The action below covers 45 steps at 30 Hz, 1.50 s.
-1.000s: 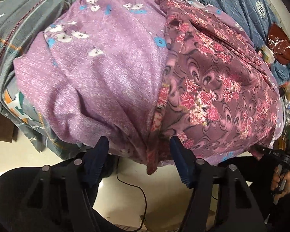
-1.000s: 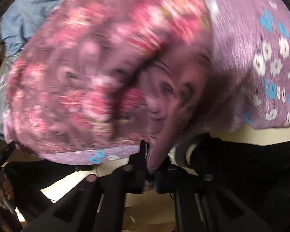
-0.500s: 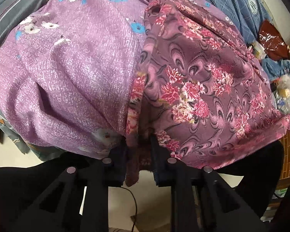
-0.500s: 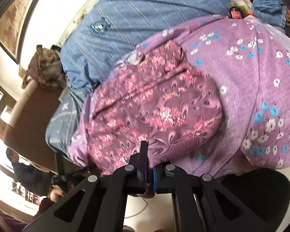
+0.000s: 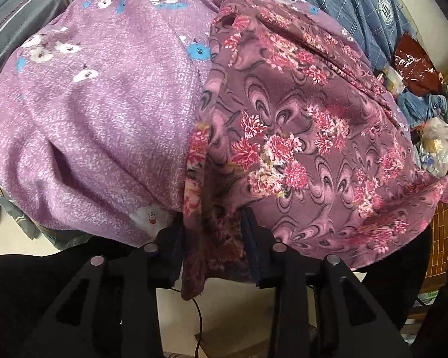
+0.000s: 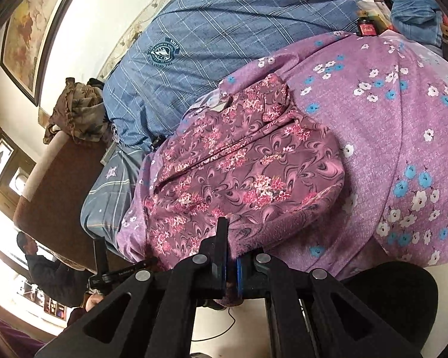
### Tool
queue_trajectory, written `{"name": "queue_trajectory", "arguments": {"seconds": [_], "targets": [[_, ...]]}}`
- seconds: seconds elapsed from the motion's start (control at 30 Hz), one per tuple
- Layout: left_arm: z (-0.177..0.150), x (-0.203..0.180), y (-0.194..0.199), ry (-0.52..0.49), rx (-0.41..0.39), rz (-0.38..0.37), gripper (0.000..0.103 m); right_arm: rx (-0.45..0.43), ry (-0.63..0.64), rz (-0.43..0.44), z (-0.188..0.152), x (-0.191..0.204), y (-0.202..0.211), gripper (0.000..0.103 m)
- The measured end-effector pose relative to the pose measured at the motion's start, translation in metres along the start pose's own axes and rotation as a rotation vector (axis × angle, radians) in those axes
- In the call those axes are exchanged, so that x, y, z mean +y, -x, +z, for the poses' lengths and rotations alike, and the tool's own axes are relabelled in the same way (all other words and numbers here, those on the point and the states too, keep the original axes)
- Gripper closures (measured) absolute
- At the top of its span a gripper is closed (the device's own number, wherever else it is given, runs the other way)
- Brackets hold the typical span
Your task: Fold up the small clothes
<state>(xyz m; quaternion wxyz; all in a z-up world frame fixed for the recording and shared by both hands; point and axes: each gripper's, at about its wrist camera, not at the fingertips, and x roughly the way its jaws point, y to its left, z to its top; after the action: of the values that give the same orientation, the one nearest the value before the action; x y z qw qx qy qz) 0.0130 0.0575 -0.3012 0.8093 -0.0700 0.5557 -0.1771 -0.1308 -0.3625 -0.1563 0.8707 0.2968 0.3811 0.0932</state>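
A maroon floral garment [image 5: 298,137] lay on a purple flowered blanket [image 5: 104,104] at the bed's edge. The left gripper [image 5: 213,238], its jaws having just opened slightly, held a bunched hem loosely; the right gripper [image 6: 230,256] was clamped tight on another edge.

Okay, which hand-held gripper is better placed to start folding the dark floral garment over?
Probably the right hand-held gripper: it's shut on the dark floral garment at its near edge. The left hand-held gripper has the hem between its jaws, which have just been opening slightly.
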Motion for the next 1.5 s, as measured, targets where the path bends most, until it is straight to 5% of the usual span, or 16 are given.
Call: {"name": "queue_trajectory", "arguments": {"seconds": [0.07, 0.13, 0.27, 0.57, 0.9, 1.2, 1.37, 1.5], "targets": [[0.001, -0.003, -0.003, -0.013, 0.011, 0.018, 0.095, 0.002, -0.004, 0.003, 0.0, -0.001, 0.0, 0.1], [0.002, -0.006, -0.003, -0.018, 0.014, 0.008, 0.098, 0.004, -0.003, 0.002, 0.001, -0.001, -0.001, 0.1], [0.006, -0.01, 0.008, -0.031, 0.02, -0.037, 0.098, -0.018, 0.009, 0.014, 0.006, 0.001, 0.007, 0.1], [0.038, -0.03, 0.077, -0.064, -0.084, -0.296, 0.1, -0.159, 0.029, 0.103, 0.04, 0.007, 0.047, 0.1], [0.129, -0.007, 0.103, 0.072, -0.203, -0.458, 0.1, -0.211, -0.016, 0.133, 0.107, -0.009, 0.025, 0.1], [0.267, 0.009, 0.061, 0.177, -0.292, -0.374, 0.1, -0.206, -0.14, 0.089, 0.234, -0.043, -0.087, 0.1], [0.323, 0.013, -0.009, 0.23, -0.262, -0.284, 0.1, -0.16, -0.208, 0.009, 0.271, -0.077, -0.169, 0.099], [0.337, 0.024, -0.065, 0.307, -0.162, -0.238, 0.099, -0.065, -0.33, -0.077, 0.276, -0.119, -0.223, 0.082]]}}
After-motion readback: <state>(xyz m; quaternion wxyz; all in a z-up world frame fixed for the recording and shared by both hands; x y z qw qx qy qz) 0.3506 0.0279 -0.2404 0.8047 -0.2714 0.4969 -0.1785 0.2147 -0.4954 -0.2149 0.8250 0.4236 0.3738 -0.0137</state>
